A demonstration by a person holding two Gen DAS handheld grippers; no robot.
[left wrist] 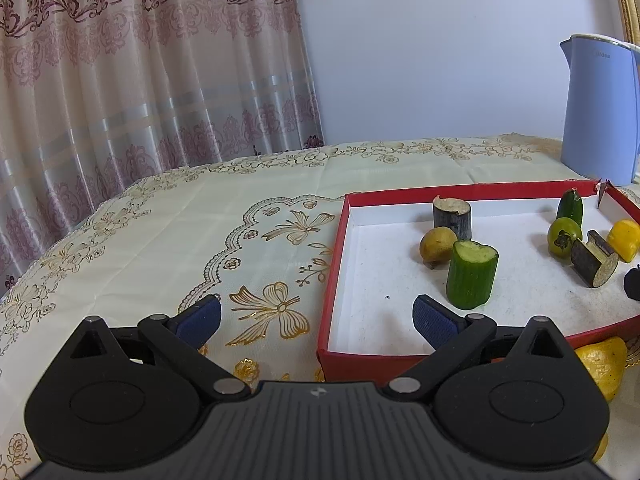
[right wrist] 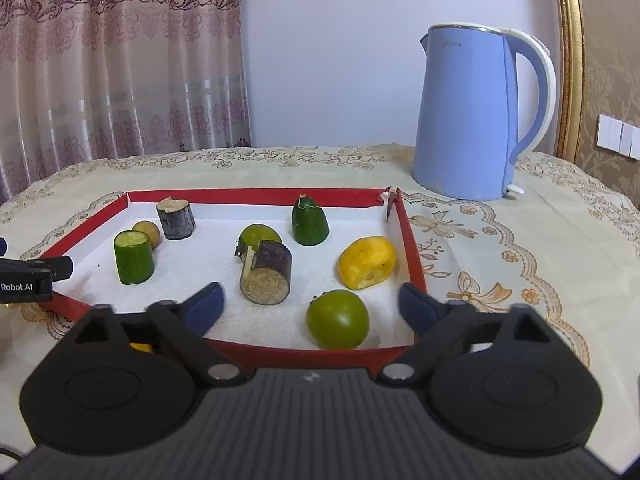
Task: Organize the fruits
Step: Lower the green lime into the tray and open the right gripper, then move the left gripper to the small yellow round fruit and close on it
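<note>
Most fruit already lay inside the red tray (right wrist: pixel 414 248), the green citrus (right wrist: pixel 338 319) at six o'clock. A yellow piece (left wrist: pixel 602 364) remained outside by the tray's near wall. The right gripper (right wrist: pixel 310 300) and left gripper (left wrist: pixel 316 318) both gaped wide, holding nothing.

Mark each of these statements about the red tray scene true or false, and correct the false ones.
1. The right tool is clamped on a green round fruit. False: its fingers stand wide apart, and the green round fruit lies free in the red tray between them.
2. The blue kettle stands outside the tray, on the tablecloth. True.
3. The dark log piece near the tray's middle lies on its side. True.
4. The cut cucumber piece lies flat on its side. False: it stands upright on one cut end.
5. The left tool is open and holds nothing. True.
6. All yellow fruit is inside the tray. False: a yellow piece lies outside its near wall.
</note>
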